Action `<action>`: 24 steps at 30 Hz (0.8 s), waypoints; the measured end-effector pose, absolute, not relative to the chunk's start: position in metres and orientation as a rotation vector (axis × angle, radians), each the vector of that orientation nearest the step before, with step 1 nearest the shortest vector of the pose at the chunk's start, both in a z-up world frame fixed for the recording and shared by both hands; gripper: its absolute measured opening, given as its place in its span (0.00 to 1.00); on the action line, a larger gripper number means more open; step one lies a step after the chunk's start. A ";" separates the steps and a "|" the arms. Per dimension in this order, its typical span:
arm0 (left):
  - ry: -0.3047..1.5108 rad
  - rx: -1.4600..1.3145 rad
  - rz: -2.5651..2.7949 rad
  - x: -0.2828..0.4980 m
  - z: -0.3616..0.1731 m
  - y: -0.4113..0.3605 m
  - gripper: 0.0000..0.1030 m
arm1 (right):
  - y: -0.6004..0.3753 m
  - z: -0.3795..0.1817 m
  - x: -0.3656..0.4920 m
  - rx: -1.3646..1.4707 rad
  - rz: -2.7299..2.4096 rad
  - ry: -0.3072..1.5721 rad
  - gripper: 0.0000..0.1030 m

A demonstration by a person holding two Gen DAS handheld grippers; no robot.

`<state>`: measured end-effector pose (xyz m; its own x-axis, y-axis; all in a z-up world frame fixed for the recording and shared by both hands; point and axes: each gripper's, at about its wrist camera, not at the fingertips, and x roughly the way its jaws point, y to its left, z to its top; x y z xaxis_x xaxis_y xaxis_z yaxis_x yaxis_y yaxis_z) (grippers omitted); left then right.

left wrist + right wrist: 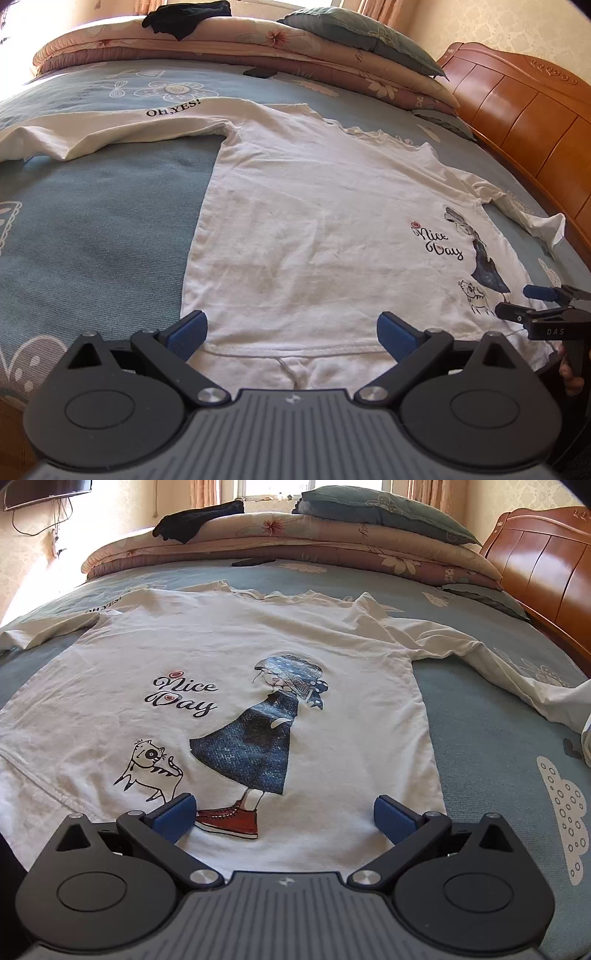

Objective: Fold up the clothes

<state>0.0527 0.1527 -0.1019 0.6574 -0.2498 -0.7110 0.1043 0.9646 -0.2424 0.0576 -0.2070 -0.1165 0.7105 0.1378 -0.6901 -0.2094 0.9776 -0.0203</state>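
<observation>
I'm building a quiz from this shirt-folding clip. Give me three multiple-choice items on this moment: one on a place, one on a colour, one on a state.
1. Where does the black garment lie?
A. on the stacked quilts at the far side of the bed
B. on the shirt's hem
C. on the wooden headboard

2. What colour are the shoes in the print on the white shirt?
A. green
B. red
C. yellow

3. How do the left tongs and right tongs stand?
A. both shut on the hem
B. one open, one shut
C. both open, holding nothing

Answers: 1 A, it is draped over the folded quilts, beside the grey pillow. 2 B, the printed sneakers are red with white soles. 3 C, each wrist view shows blue pads wide apart above the flat shirt.
</observation>
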 end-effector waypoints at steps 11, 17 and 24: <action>0.787 -0.175 -0.226 0.033 -0.086 0.151 0.95 | -0.207 -0.120 0.050 -0.086 0.183 0.723 1.00; 0.817 -0.132 -0.272 0.047 -0.098 0.127 0.95 | -0.210 -0.122 0.043 -0.087 0.194 0.697 1.00; 0.819 0.024 -0.252 0.020 -0.112 0.115 0.96 | -0.221 -0.123 0.025 -0.092 0.247 0.676 1.00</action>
<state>0.0200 0.1150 -0.1120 0.6549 -0.2134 -0.7250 0.2315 0.9698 -0.0763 0.0248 -0.2214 -0.1235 0.7520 0.1961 -0.6293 -0.2559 0.9667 -0.0045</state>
